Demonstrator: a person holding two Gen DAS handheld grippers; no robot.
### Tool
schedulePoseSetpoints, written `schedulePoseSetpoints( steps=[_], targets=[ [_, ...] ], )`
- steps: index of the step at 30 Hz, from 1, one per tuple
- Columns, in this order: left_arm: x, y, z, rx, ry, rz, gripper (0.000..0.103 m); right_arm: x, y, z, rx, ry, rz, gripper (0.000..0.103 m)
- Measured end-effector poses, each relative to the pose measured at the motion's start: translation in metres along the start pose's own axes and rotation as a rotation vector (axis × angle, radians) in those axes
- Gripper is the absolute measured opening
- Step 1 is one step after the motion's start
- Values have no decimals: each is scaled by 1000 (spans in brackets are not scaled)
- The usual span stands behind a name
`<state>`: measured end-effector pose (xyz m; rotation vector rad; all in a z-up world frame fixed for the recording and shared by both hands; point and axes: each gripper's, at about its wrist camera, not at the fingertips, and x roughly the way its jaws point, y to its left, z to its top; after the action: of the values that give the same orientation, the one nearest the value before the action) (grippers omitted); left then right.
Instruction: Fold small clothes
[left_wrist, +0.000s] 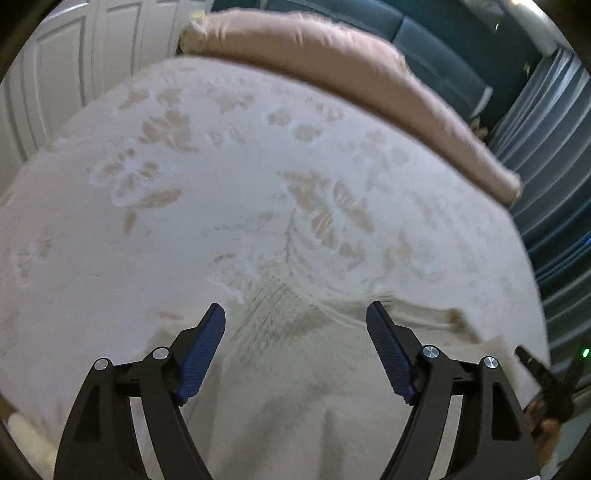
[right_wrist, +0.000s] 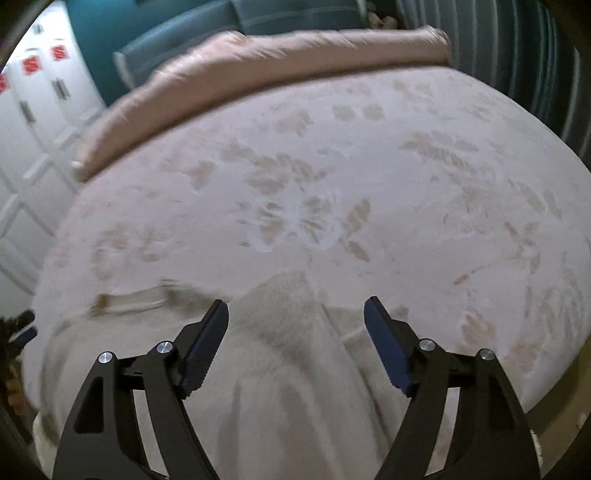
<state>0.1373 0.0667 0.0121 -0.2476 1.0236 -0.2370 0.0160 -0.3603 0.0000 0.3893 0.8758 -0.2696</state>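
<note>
Left tongs (left_wrist: 295, 314) wide, right tongs (right_wrist: 295, 310) wide, both holding nothing. I hover them over cream garment (left_wrist: 295, 387) on bed (left_wrist: 221, 184), near edge, ready to pinch.

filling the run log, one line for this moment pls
left gripper open | right gripper open | cream knit garment flat on floral bedspread | no grasp
</note>
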Motion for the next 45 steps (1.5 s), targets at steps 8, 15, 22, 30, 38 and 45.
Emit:
schedulePoseSetpoints(
  steps=[8, 15, 22, 30, 38, 45],
  targets=[
    [-10, 12, -22, 6, 1, -134, 6, -27, 14, -21, -66, -9, 220, 8],
    [-151, 7, -80, 99, -139, -265, 5, -192, 25, -86, -337, -141, 557, 8],
    [-200, 3, -67, 77, -256, -244, 5, -226, -11, -55, -184, -325, 478, 8],
    [-14, 8, -15, 60, -44, 0, 7, -21, -42, -13, 68, -32, 156, 9],
    [-34, -3, -34, 91, -115, 144, 22, -69, -27, -31, 98, -144, 39, 43],
    [-55, -57, -79, 154, 10, -77, 37, -80, 80, -89, -125, 70, 363, 43]
  ],
)
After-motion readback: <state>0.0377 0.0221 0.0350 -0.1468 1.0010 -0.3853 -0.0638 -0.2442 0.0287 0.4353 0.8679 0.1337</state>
